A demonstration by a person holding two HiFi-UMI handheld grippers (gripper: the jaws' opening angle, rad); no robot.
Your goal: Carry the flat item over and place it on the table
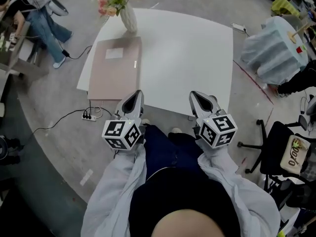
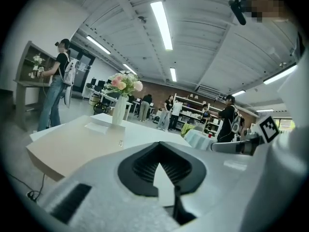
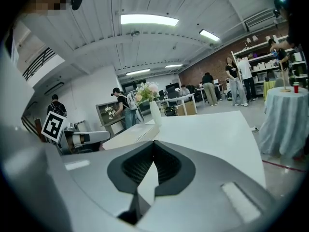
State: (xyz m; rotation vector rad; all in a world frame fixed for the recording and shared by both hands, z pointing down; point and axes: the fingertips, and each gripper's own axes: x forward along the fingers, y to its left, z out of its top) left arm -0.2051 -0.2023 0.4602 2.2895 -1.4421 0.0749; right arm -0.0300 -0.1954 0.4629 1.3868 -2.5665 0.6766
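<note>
Both the left gripper [image 1: 132,98] and right gripper [image 1: 198,98] are pinched together, empty, by the table's [image 1: 187,58] near edge. The flat beige board [image 1: 114,68] lies on the table's left side, overhanging its edge. The vase [image 1: 129,19] has its flowers cropped up top.

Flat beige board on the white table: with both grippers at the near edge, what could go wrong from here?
1. The board overhangs the white table's near edge; a nudge could tip it off.
2. The flower vase stands right by its far end; sliding the board may topple it.
3. A power strip and cable lie on the floor below that edge: a trip hazard.
</note>
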